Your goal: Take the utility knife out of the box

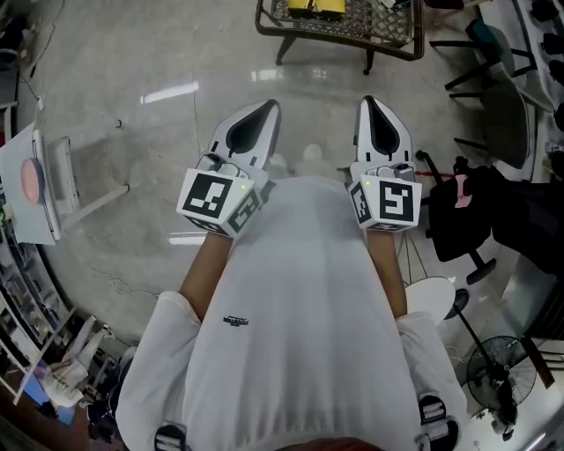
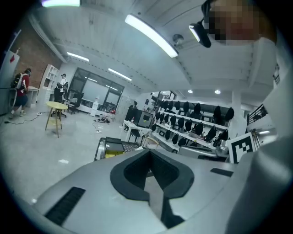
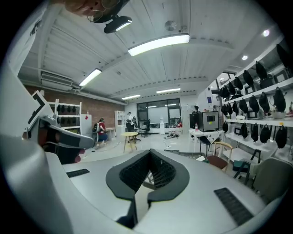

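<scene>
My left gripper (image 1: 263, 114) and my right gripper (image 1: 372, 110) are both closed tight with nothing in them. I hold them side by side in front of my white shirt (image 1: 308, 291), above the shiny grey floor (image 1: 132, 132). I cannot tell where the utility knife or its box is; a wire rack (image 1: 339, 40) with a yellow thing (image 1: 317, 7) on it stands a bit ahead of the grippers.

Open floor (image 1: 159, 150) ahead; wire rack (image 1: 352, 31) farther fwd, black chair (image 1: 463, 216) close on right, white stand (image 1: 62, 181) left.
</scene>
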`<state>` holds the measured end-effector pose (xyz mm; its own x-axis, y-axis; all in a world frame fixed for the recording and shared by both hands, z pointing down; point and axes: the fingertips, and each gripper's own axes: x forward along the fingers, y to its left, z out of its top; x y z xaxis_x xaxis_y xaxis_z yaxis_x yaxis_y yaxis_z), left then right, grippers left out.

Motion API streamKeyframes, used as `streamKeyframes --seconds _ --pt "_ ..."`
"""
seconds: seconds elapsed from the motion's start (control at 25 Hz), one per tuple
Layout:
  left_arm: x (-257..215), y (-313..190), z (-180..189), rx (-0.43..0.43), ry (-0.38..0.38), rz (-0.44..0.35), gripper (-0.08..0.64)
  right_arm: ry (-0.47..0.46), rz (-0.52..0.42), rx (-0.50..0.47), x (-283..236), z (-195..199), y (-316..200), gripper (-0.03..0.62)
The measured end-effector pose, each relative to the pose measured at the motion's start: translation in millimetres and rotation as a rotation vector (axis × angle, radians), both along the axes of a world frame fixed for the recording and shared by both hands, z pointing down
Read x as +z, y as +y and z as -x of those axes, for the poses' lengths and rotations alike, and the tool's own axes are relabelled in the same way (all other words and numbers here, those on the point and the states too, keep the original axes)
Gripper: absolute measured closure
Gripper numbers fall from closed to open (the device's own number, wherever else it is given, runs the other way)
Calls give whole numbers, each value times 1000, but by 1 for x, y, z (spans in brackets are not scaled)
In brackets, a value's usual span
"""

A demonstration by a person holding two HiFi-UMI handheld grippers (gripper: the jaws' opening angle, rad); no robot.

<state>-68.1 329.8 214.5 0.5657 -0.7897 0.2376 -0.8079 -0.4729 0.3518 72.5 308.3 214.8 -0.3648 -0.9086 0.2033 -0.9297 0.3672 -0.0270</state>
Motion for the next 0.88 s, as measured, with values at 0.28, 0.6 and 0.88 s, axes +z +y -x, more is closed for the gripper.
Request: streamKeyframes --seconds 0.28,0.6,0.88 --pt "-2 -5 -36 3 -37 2 558 -18 -34 0 -3 -37 -12 594" --pt "2 -16 -77 -15 -57 -6 558 -28 -30 -33 9 -70 -22 594" --pt "3 -35 -75 -27 -82 7 558 -52 -3 -27 16 -78 -42 594"
